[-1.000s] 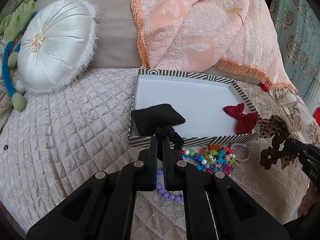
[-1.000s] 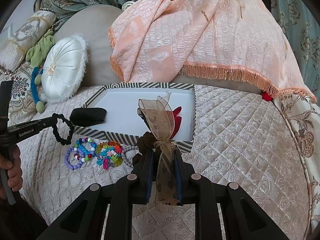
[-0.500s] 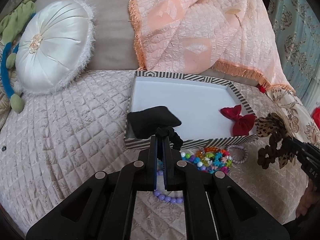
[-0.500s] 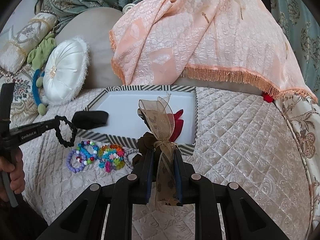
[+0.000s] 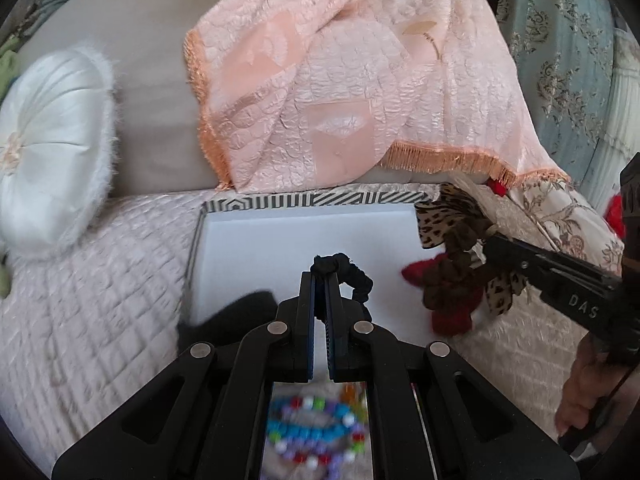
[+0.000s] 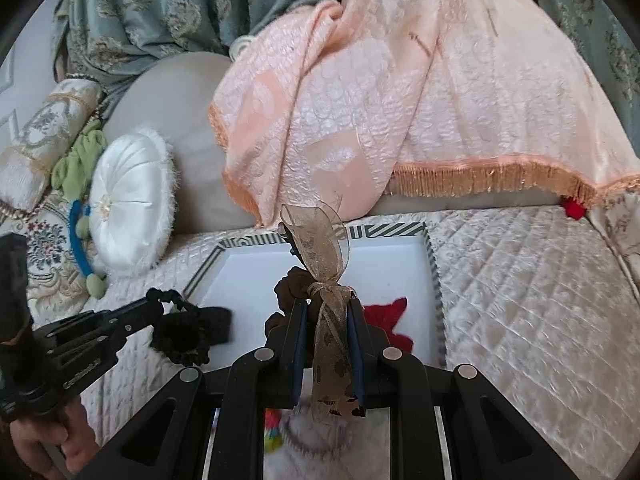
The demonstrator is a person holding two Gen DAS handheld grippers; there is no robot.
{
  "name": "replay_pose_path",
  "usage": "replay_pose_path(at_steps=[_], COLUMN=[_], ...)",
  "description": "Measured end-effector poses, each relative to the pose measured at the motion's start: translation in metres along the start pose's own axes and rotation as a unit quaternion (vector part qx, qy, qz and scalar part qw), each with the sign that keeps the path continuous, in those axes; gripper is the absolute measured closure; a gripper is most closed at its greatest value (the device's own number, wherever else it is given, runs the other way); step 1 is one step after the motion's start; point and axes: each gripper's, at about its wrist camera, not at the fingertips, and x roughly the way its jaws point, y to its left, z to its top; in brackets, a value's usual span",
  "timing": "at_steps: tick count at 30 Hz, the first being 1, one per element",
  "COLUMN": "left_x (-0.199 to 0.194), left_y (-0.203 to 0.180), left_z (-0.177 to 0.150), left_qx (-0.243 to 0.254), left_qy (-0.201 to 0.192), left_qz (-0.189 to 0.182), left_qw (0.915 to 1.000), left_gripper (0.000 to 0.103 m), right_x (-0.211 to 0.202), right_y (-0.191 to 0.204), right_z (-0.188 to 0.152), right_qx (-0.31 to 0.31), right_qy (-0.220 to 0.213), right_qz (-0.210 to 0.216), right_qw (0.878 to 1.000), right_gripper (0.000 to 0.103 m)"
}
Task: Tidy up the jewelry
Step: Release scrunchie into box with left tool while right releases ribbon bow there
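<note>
Currently mid-placement step. Left gripper [image 5: 320, 276] closed tight on black scrunchie [image 5: 344, 270], held above white floor of striped tray [image 5: 304, 202], near tray centre. Right gripper [image 6: 326, 308] clamped on leopard ribbon scrunchie [image 6: 316, 240], held above tray at 3 o'clock side, over red bow [image 6: 384, 314] lying inside. Black bow [image 6: 212, 320] seen at tray's 8 o'clock corner. Beaded bracelets [image 5: 316, 428] left outside on quilt, 6 o'clock of tray, blurred. Next judged: both lowered, fingers opened over bare tray floor, then bracelets fetched.
</note>
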Motion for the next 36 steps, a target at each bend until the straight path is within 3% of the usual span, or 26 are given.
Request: replay_pose_path(at_steps=[9, 12, 17, 21, 23, 24, 25, 26, 27, 36], left_x=[0.086, 0.103, 0.115, 0.114, 0.114, 0.113, 0.11, 0.107, 0.103, 0.054], left_y=[0.027, 0.046, 0.07, 0.076, 0.074, 0.071, 0.068, 0.065, 0.063, 0.07], left_z=[0.028, 0.03, 0.027, 0.024, 0.022, 0.021, 0.021, 0.021, 0.022, 0.03], left_qx=[-0.031, -0.068, -0.102, -0.099, -0.093, -0.088, -0.079, -0.073, -0.065, -0.062], left_qy=[0.045, 0.059, 0.073, 0.074, 0.077, 0.078, 0.074, 0.069, 0.063, 0.046], left_qz=[0.021, 0.025, 0.042, 0.066, 0.073, 0.077, 0.085, 0.09, 0.096, 0.099], left_qw=[0.9983, 0.9957, 0.9912, 0.9902, 0.99, 0.9901, 0.9904, 0.9908, 0.9913, 0.9921], left_gripper=[0.1, 0.1, 0.1, 0.098, 0.087, 0.08, 0.065, 0.054, 0.053, 0.052], right_x=[0.069, 0.089, 0.101, 0.102, 0.101, 0.099, 0.099, 0.095, 0.091, 0.047], right_y=[-0.037, -0.056, -0.065, -0.065, -0.062, -0.06, -0.059, -0.059, -0.057, -0.048], right_z=[0.016, 0.017, 0.024, 0.024, 0.026, 0.026, 0.028, 0.029, 0.03, 0.023], right_qx=[0.051, 0.081, 0.079, 0.077, 0.062, 0.053, 0.048, 0.045, 0.041, 0.028], right_qy=[0.043, 0.058, 0.069, 0.071, 0.073, 0.07, 0.067, 0.063, 0.061, 0.028], right_qz=[-0.001, -0.003, -0.017, -0.027, -0.044, -0.059, -0.068, -0.064, -0.061, -0.065], right_qw=[0.998, 0.995, 0.994, 0.994, 0.994, 0.994, 0.994, 0.995, 0.995, 0.997], right_gripper=[0.085, 0.086, 0.086, 0.082, 0.067, 0.053, 0.042, 0.041, 0.041, 0.041])
